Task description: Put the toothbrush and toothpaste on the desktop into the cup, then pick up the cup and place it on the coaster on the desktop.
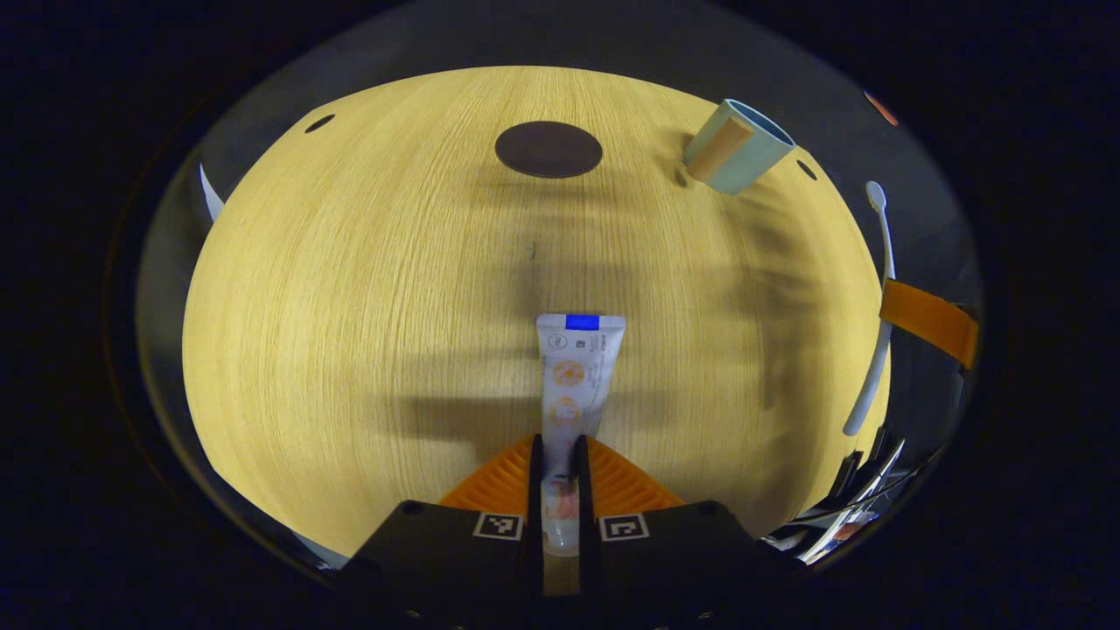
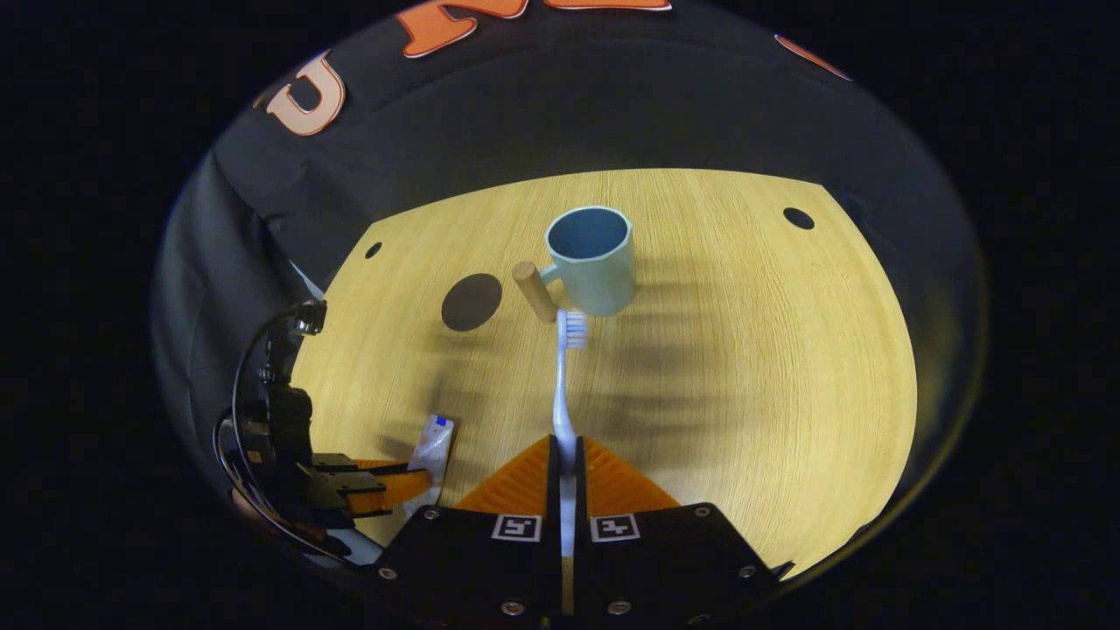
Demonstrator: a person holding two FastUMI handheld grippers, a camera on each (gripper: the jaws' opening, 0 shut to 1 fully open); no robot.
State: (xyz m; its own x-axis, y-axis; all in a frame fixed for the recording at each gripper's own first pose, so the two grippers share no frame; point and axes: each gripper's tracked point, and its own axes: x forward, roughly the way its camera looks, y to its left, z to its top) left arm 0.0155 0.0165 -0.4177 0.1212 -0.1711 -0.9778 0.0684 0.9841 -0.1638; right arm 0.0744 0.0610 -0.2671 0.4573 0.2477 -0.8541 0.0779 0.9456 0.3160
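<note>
Two grips, left gripper [image 1: 557,477] fingers clamping toothpaste [image 1: 573,376], right gripper [image 2: 566,472] fingers clamping toothbrush [image 2: 564,385], ends hidden.

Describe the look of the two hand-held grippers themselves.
Each hand-held gripper, left and right, has a black angular body with two small square black-and-white coded markers beside the finger slot and silver screws along its lower edge. In the right gripper view, black cables loop above the left one.
</note>
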